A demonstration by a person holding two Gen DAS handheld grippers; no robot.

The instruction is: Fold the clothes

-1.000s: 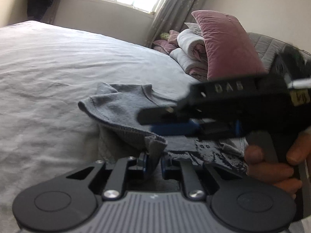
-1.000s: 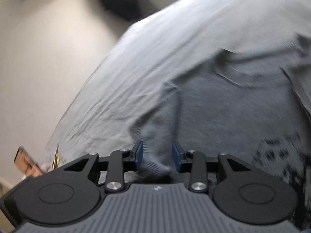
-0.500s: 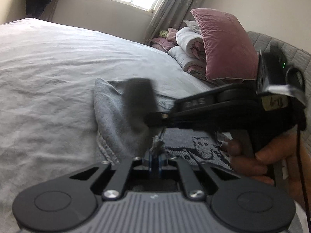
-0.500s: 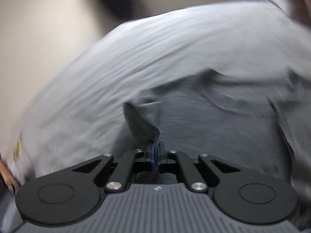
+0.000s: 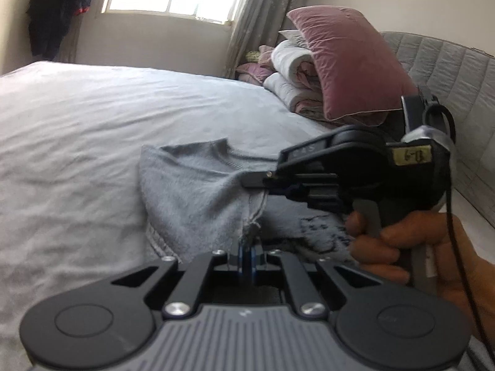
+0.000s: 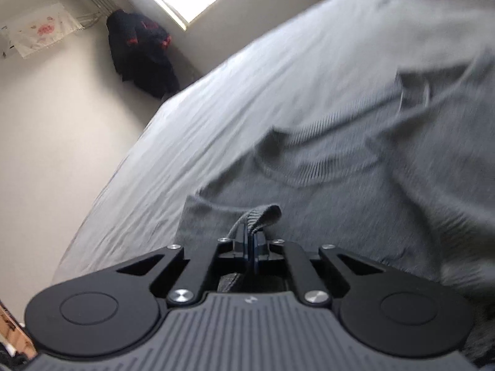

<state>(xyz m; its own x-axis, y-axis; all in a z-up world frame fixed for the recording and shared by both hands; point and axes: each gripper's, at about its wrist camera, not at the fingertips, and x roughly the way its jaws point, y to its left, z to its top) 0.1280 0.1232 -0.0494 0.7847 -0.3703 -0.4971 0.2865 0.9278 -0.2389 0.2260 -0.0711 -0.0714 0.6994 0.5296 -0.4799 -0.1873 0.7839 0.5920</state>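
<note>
Both grippers, left gripper point(image 5: 246, 252) and right gripper point(image 6: 251, 252), are clamped on the grey sweater point(image 5: 198, 191), probably its hem; even tension should be kept

Black left gripper point(image 5: 246, 252) – blue-lined jaws, silver screws, ribbed grey body

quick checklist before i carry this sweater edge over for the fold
1. Left tool shut on grey sweater edge: ok.
2. Right tool shut on sweater fabric: ok.
3. Both grips on the same edge, side by side: ok.
4. Bedsheet beyond the sweater free of clutter: ok.
5. Pink pillow and folded bedding away from the sweater: ok.
6. Sweater lying flat underneath: cannot tell, blurred.
</note>
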